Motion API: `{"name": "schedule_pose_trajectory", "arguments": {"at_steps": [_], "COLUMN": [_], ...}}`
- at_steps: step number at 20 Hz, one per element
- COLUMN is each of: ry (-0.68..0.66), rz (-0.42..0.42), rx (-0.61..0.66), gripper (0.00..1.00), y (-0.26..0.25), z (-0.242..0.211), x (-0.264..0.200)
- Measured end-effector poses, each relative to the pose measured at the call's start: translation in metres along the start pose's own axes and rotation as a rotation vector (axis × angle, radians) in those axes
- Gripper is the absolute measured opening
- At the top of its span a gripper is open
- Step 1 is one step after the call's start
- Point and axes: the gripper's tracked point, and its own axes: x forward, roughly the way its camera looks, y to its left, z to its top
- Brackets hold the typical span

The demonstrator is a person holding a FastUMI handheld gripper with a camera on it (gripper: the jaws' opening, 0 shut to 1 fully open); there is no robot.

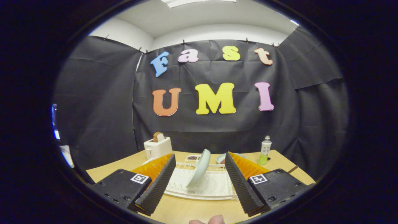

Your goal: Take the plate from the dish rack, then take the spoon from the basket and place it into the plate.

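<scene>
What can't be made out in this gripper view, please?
- Spoon and basket: not identifiable; the fingers cover the table's sides.
- Dish rack: its ends are hidden behind the open gripper.
- Bowl beyond the plate: partly hidden, contents unclear.
- Small tray: too small to tell its contents.

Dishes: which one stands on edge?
The pale plate in the white dish rack, tilted on its rim between the open gripper fingers. The bowl behind the rack sits flat.
</scene>
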Motion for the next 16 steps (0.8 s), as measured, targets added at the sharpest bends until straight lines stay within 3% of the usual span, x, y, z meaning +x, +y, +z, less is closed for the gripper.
{"name": "schedule_pose_trajectory", "arguments": {"at_steps": [4, 8, 13, 16], "ry": [0.153, 0.369, 0.617, 0.691], "rz": [-0.009, -0.041, 0.026, 0.033], "rx": [0.006, -0.047, 0.024, 0.036], "gripper": [1.0, 1.0, 1.0, 1.0], "y": [-0.032, -0.06, -0.038, -0.022], "z": [0.023, 0.011, 0.005, -0.014], "x": [0.031, 0.071, 0.115, 0.138]}}
